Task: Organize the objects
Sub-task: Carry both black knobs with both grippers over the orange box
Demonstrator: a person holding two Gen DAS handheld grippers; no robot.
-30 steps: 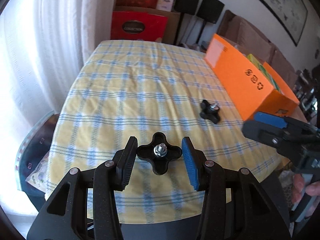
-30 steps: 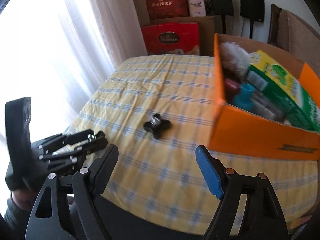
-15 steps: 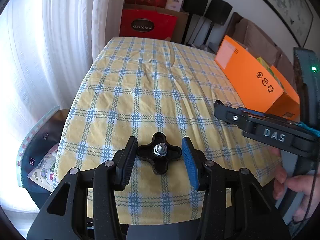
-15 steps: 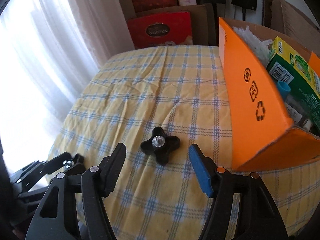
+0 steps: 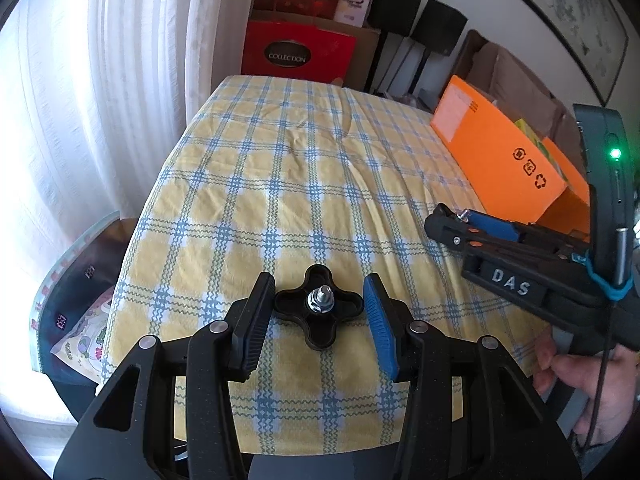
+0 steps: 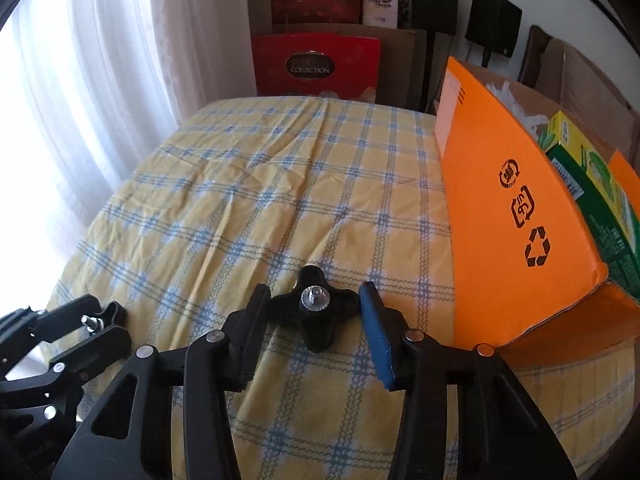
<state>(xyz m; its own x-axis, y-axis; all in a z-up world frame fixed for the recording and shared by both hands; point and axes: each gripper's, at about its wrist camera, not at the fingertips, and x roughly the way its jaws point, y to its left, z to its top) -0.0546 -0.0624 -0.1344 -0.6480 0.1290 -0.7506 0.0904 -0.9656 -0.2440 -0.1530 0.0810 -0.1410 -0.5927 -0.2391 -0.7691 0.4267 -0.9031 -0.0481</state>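
Note:
A black four-lobed knob with a silver bolt (image 5: 319, 309) sits between the fingers of my left gripper (image 5: 319, 312), which is shut on it above the near table edge. A second black knob with a silver screw (image 6: 313, 307) lies between the fingers of my right gripper (image 6: 314, 322), which has closed on it over the checked tablecloth (image 6: 260, 200). The right gripper also shows in the left wrist view (image 5: 472, 224), and the left gripper in the right wrist view (image 6: 96, 322). An open orange box (image 6: 508, 216) stands just right of the second knob.
The orange box (image 5: 504, 160) holds a green carton (image 6: 592, 184) and other items. Red gift boxes (image 5: 298, 54) and black speakers (image 5: 418, 12) stand behind the table. White curtains (image 5: 100, 100) hang on the left. A bag (image 5: 76, 312) lies on the floor at the left.
My right gripper moved forward and down to the second knob and closed its fingers around it. My left gripper kept its knob and drifted slightly.

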